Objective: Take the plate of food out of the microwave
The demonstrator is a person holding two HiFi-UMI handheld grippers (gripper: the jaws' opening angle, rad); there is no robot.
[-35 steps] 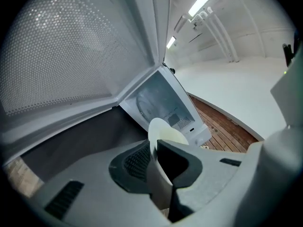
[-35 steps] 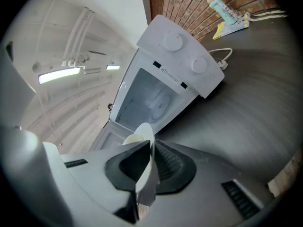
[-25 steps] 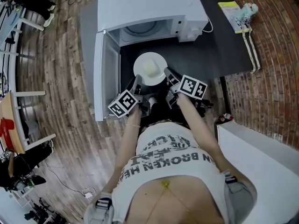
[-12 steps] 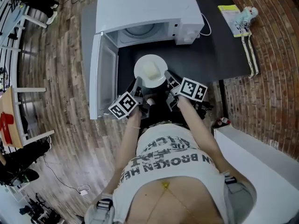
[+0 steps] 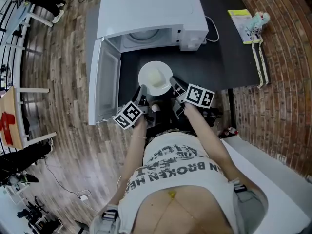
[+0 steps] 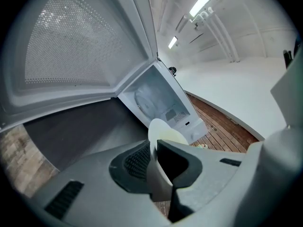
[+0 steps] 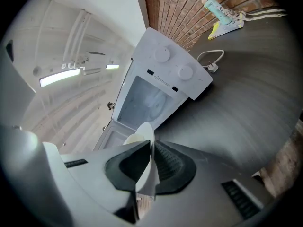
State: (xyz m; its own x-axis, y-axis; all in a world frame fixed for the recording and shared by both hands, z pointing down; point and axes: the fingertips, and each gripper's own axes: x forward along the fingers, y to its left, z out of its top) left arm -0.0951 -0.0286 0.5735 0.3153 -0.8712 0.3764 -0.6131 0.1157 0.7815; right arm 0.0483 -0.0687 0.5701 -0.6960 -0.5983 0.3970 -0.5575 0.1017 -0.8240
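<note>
White round plate (image 5: 155, 77), shallow and smooth-rimmed, is outside the white boxy microwave (image 5: 146, 13). It is over the dark grey tabletop (image 5: 219, 57), just in front of the open cavity. Cannot tell whether its base touches the top.

Grip: left gripper (image 5: 142, 89) is clamped on the plate's near-left rim, right gripper (image 5: 173, 85) on the near-right rim. Each gripper view shows the thin rim edge-on, pinched between ribbed pads with the jaws nearly together. Only the near rim is held; the far half of the plate is unsupported.

Load: pale yellow food (image 5: 156, 75), a low, soft-looking mound centred in the well. Kind not identifiable. No spill seen on the rim or tabletop.

Surroundings: white hinged door (image 5: 104, 84) stands wide open on the left, close beside the left gripper.

Judgement, step in hand: the carry-out looks essentially done and setting down remains.
- Hold both grippers at matched height so the plate is level and the mound does not slide toward the far lip.
- Move them as one, with no twisting against each other; a thin, smooth rim could slip in the pads.
- Keep the left gripper clear of the door.
- Lower onto bare tabletop and let go only once the base rests flat.
</note>
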